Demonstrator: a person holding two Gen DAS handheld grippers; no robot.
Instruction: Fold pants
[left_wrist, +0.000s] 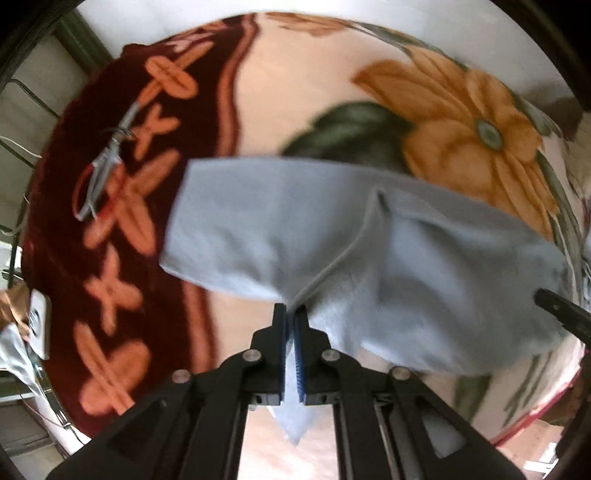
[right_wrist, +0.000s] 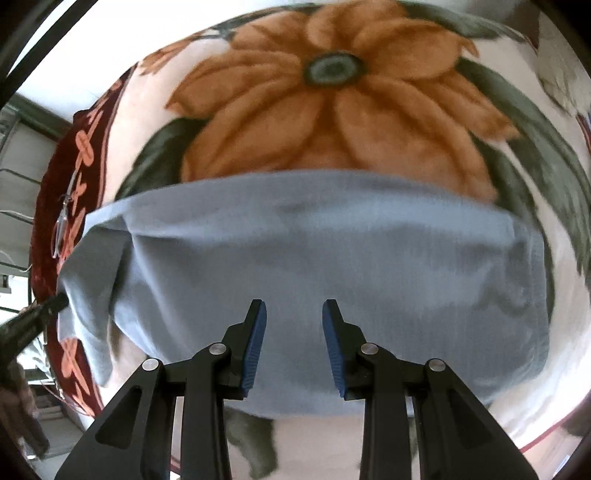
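Left gripper pinched tight on light blue pants, cloth bunched between pads. Right gripper jaws apart, nothing between, hovering over pants. Pants spread on floral blanket. Beyond, wire bundle on maroon border; nothing blocking pants.

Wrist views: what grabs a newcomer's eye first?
The big orange flower on the blanket, filling the top of the right wrist view. Next, the pale blue pants spread across the middle, below that flower. In the left wrist view the left claw is shut on a pinch of the pants' near edge, while the right claw hangs open above the fabric, nothing between its pads.
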